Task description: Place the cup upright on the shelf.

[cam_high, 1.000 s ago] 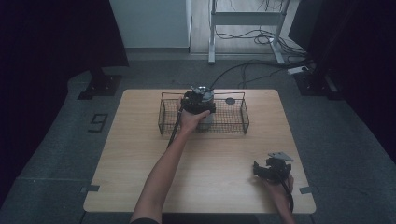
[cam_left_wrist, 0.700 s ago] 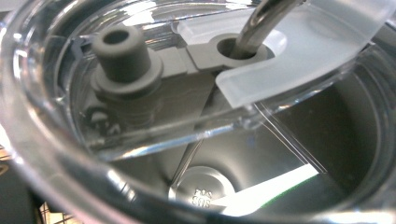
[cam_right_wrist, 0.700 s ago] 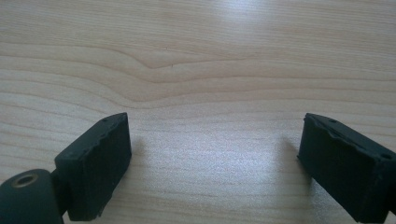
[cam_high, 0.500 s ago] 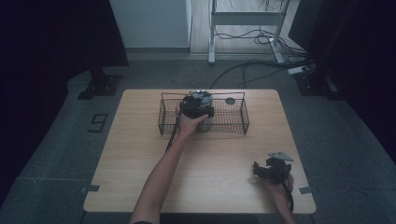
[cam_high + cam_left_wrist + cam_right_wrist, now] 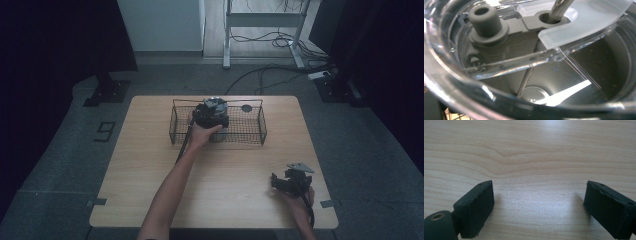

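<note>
The right tool (image 5: 292,181) rests near the table's (image 5: 150,165) front right corner, jaws spread wide over bare wood. Farther off, the left tool (image 5: 211,114) is at the wire basket (image 5: 252,131), pressed against a clear lidded container (image 5: 529,75); its jaws' state I cannot tell.

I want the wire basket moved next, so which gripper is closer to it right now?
Left. The left gripper is over the wire basket, while the right gripper rests apart near the table's front right corner.
</note>
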The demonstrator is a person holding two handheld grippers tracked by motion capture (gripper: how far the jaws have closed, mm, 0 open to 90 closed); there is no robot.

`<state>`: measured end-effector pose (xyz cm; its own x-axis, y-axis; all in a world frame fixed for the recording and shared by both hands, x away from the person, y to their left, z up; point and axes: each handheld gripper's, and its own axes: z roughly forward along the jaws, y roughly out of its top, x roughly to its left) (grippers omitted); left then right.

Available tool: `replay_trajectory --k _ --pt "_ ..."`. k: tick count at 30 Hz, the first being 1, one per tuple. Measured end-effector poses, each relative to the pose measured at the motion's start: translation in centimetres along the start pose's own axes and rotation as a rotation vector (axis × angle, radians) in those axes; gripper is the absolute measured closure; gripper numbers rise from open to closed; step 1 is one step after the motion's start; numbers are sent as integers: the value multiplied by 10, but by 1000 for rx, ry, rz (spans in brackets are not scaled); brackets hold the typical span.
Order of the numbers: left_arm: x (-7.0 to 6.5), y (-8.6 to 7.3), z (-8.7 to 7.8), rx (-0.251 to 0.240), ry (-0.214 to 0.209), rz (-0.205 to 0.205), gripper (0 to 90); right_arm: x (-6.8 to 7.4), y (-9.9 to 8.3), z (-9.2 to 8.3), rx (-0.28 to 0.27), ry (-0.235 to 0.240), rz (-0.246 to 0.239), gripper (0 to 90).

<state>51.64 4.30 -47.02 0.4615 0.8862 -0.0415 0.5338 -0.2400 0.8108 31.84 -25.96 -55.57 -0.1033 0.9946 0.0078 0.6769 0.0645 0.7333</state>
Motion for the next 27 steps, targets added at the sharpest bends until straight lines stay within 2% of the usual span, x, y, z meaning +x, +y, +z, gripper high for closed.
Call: replay_trajectory --k 3,7,10,12,14,20,27 --pt "2 2 -2 13 -14 4 36 0 0 0 0 0 0 90" --pt "4 3 -4 21 -9 -17 33 0 0 0 -1 1 0 90" --pt "4 6 -8 -12 -17 -34 6 0 0 0 0 1 0 90" --pt "4 9 -13 -44 -40 -41 0 0 0 0 0 -1 0 90" --pt "4 11 -17 -60 -50 -31 0 0 0 0 0 -1 -1 91" --pt "4 15 -31 -88 -41 -26 2 0 0 0 0 -1 -2 91" --pt "1 16 -52 -116 -30 27 6 0 0 0 0 -1 -2 91"
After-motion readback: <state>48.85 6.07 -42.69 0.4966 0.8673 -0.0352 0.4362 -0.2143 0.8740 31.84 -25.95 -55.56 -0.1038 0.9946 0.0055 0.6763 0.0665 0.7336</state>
